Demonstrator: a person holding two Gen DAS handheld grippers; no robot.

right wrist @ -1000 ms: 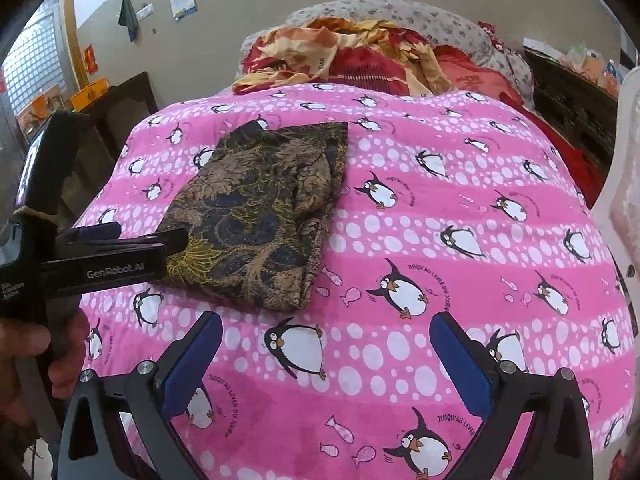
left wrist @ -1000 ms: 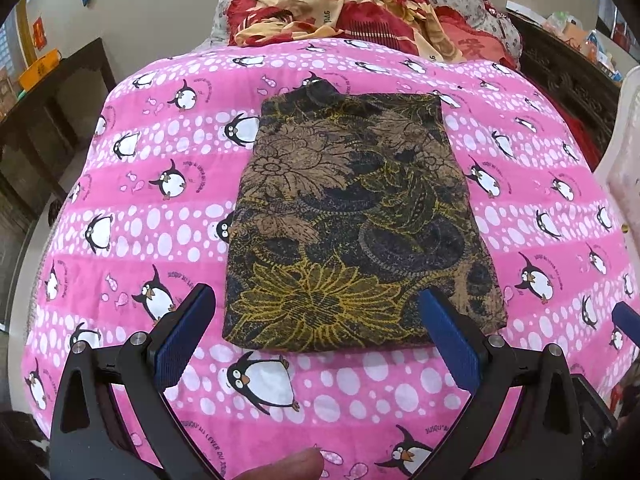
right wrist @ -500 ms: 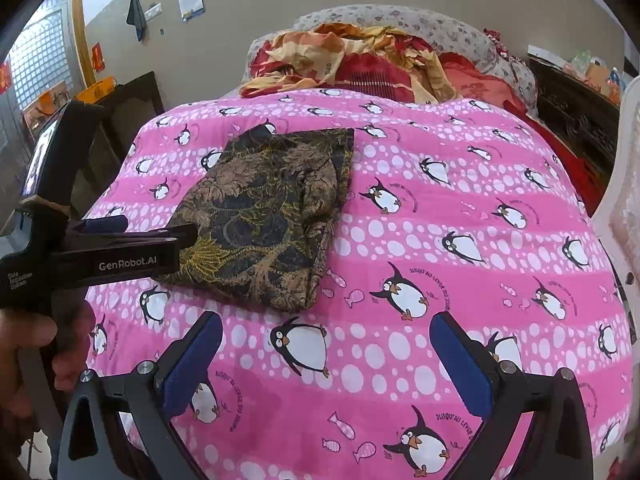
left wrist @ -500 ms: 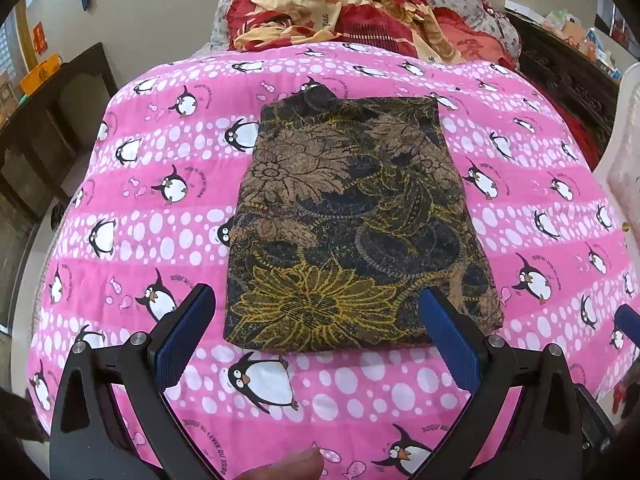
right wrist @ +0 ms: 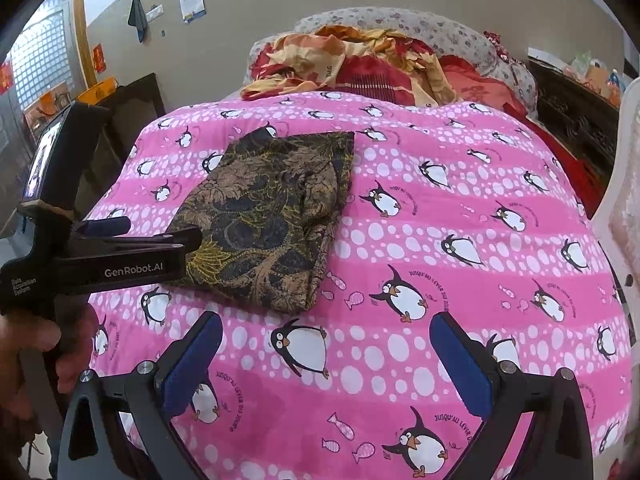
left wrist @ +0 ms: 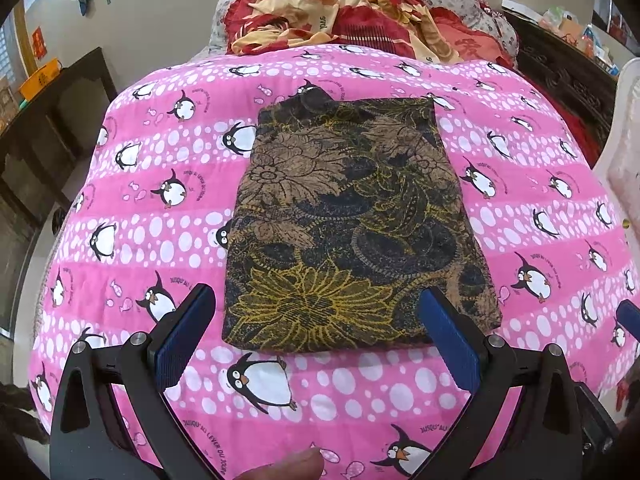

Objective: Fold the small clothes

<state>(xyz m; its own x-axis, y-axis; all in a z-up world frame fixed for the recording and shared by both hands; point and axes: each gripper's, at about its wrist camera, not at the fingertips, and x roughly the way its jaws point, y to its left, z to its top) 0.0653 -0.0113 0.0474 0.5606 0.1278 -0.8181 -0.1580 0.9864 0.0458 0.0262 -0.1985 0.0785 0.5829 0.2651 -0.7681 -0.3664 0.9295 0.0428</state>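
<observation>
on the pink quilt (left wrist: pixel 160 240) lies a folded garment (left wrist: pixel 352 232); both tongs (left wrist: pixel 316 332) (right wrist: pixel 326 360) hover spread, seemingly level.

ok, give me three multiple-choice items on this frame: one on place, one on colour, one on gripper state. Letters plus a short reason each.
1. Where does the folded floral garment lie?
A. on the pink penguin quilt
B. on the dark wooden cabinet
C. in the left gripper

2. Which colour are the pads on the fingers?
A. red
B. blue
C. white

3. How do the two grippers stand?
A. both shut on cloth
B. left shut, right open
C. both open, holding nothing

Answers:
1 A, the garment rests flat on the quilt.
2 B, both wrist views show blue pads.
3 C, the left gripper and right gripper show spread fingers with nothing between them.
</observation>
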